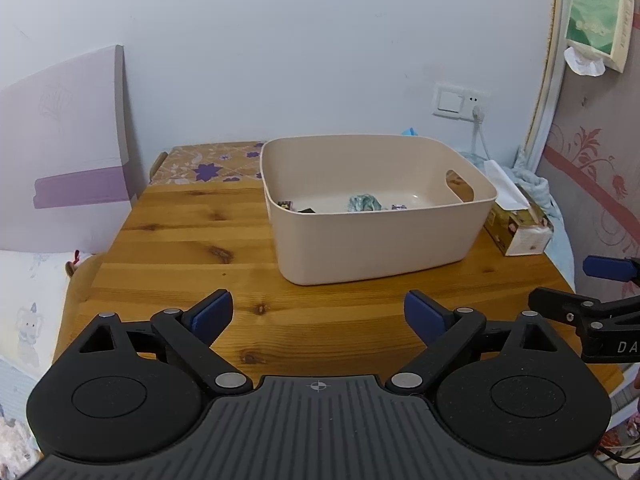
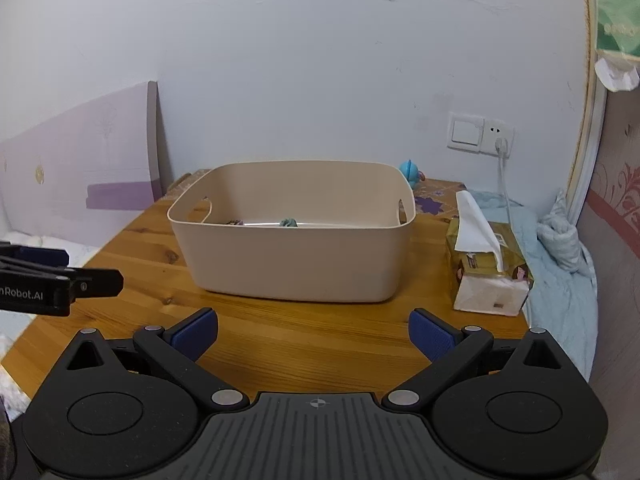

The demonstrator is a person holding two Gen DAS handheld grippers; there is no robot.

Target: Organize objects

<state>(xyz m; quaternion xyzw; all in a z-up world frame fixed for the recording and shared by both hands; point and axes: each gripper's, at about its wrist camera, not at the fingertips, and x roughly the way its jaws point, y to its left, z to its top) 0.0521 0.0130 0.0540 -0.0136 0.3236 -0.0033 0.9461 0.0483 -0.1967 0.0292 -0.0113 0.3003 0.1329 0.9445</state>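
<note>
A beige plastic bin (image 1: 372, 244) stands on the wooden table (image 1: 192, 248); it also shows in the right wrist view (image 2: 292, 264). Inside lie a crumpled teal wrapper (image 1: 363, 202), a dark patterned packet (image 1: 286, 204) and other small items, mostly hidden by the near wall. My left gripper (image 1: 318, 312) is open and empty, above the table's front, short of the bin. My right gripper (image 2: 313, 330) is open and empty, also in front of the bin. Each gripper shows at the edge of the other's view: the right one (image 1: 600, 276), the left one (image 2: 60, 280).
A tissue box (image 2: 488, 272) stands right of the bin. A blue toy (image 2: 412, 172) sits behind it on a floral-patterned surface (image 1: 208, 164). A wall socket with a plugged cable (image 2: 500, 148), a light blue cloth (image 2: 560, 256) and a leaning purple board (image 1: 68, 140) surround the table.
</note>
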